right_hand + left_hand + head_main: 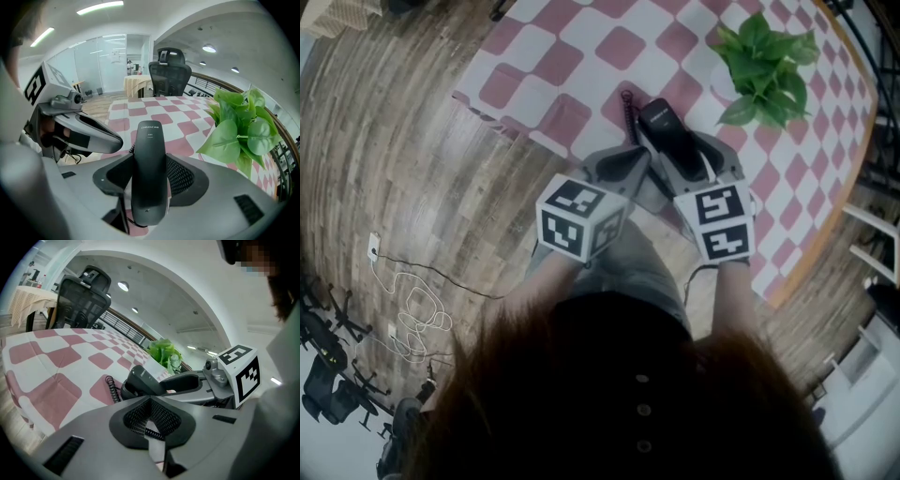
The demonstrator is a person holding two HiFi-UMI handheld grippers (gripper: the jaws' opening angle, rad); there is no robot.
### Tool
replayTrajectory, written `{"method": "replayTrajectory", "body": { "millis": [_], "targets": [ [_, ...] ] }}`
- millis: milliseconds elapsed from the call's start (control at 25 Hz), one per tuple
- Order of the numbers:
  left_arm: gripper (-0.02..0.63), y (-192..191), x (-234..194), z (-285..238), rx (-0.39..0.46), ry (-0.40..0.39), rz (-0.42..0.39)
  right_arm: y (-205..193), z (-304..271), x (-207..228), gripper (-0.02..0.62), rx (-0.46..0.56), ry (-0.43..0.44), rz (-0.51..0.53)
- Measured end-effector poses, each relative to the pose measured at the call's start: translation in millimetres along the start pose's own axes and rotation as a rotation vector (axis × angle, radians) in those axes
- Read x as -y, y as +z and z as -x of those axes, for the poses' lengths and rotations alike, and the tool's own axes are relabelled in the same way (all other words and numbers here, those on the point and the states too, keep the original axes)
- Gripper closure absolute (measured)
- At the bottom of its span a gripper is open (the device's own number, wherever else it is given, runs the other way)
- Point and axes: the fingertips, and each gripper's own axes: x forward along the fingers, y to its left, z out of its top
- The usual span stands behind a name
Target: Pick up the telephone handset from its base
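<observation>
Handset [149, 140] clamped in right gripper [150, 176], left gripper [150, 401] apparently closed, just beside

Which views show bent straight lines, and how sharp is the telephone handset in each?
Head view: floor planks bow strongly, telephone handset dark and soft. Left gripper view: ceiling arches, handset fairly crisp. Right gripper view: edges curve too, handset sharpest, its print visible.

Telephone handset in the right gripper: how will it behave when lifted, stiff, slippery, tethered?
The handset looks like rigid plastic, so it should not flex in the right gripper. Its smooth shell may slip if tilted. The coiled cord will probably stretch and tug back.
</observation>
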Motion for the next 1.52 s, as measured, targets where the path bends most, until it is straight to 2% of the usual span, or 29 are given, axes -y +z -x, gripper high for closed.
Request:
{"method": "replayTrajectory", "body": {
  "millis": [560, 800, 1280, 1520],
  "targets": [
    [0.6, 31.4, 13.6, 13.0, 0.038, -0.005, -0.09, 28.5, 32.4, 3.7, 0.368, 0.119, -0.056, -0.059],
    [0.6, 48.7, 18.9, 20.9, 0.062, -0.004, -0.14, 34.9, 50.4, 8.0, 0.368, 0.182, -0.081, -0.117],
    [0.6, 84.1, 37.1, 34.4, 0.12, -0.041, -0.244, 53.4, 93.3, 26.8, 0.368, 0.326, -0.205, -0.199],
    [0.6, 97.8, 46.9, 34.0, 0.134, -0.071, -0.27, 63.0, 112.3, 38.6, 0.368, 0.427, -0.196, -0.311]
  ]
}}
